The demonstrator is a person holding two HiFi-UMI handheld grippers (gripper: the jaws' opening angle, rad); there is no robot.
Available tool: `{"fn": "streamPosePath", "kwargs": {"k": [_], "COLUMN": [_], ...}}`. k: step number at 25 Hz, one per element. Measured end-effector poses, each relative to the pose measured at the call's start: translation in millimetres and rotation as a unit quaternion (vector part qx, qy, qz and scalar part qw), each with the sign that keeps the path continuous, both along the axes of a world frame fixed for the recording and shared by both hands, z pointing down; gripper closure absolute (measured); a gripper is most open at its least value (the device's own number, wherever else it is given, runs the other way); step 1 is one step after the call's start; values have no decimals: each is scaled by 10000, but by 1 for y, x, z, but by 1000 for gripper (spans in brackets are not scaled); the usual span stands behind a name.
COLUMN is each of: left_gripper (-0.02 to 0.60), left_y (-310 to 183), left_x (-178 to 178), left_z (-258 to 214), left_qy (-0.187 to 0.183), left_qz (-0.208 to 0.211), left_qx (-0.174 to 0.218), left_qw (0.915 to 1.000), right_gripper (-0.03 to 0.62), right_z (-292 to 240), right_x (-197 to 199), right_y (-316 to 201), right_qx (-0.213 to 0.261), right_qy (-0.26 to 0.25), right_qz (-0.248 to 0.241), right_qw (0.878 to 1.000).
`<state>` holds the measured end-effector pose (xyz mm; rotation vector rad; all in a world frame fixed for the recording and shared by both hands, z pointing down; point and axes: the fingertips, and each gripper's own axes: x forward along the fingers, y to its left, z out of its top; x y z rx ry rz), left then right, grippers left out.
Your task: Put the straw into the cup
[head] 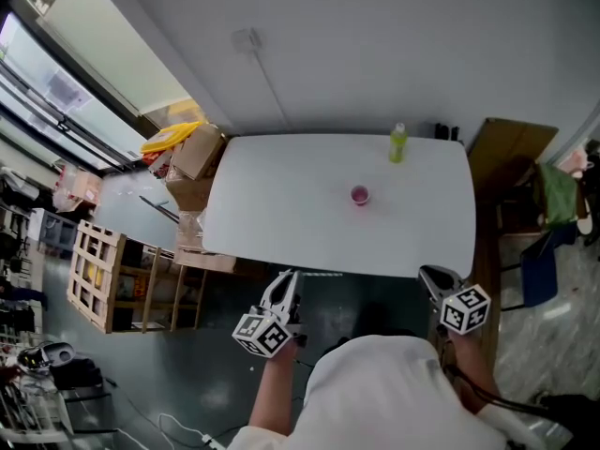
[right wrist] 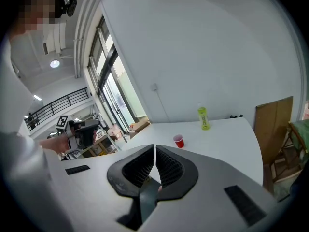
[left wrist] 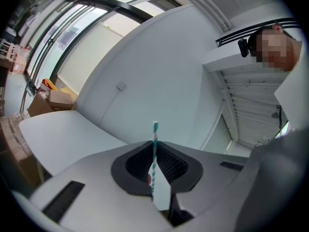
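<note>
The straw (left wrist: 155, 135) stands upright, pinched in the left gripper (left wrist: 153, 152) just off the table's (head: 272, 209) near edge, the cup (head: 360, 195) mid-table before a bottle (head: 397, 144), while the right gripper (right wrist: 154, 152), jaws together and empty, hovers off that same edge.

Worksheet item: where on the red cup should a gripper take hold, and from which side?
Probably the side wall of the red cup, below the rim, from the near table edge: it stands upright, open mouth up, that side unobstructed.
</note>
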<state>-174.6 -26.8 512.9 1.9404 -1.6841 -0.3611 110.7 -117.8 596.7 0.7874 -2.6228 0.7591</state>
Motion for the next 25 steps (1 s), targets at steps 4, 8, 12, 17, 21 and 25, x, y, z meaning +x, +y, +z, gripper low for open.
{"fn": "streamPosePath", "kwargs": {"k": [4,8,12,17,21,25], "left_gripper": [558,558,558,558,558,558], "left_y": [-19,-39,-61,-79,-90,-97], "left_x": [6,13,19,30,30,28], "left_z": [3,1,-1,-7,-6,-2], "left_qy": [-27,-66,-112,-203,-229,-217], "left_qz": [-10,24,66,116,106,106], "left_qx": [-30,-63,33,7,90,115], "left_qw": [10000,10000,9999,9997,9996,9996], "right_gripper": [557,557,556,557,557,557], "right_z": [6,7,5,6,6,11], "right_x": [0,3,10,16,15,10], "right_y": [-12,-22,-35,-47,-55,-57], "right_qx": [-61,-97,-115,-164,-202,-249], "right_qy": [-17,-41,-71,-74,-85,-78], "right_qz": [-94,-140,-130,-138,-165,-196], "right_qw": [9999,9998,9998,9997,9996,9995]}}
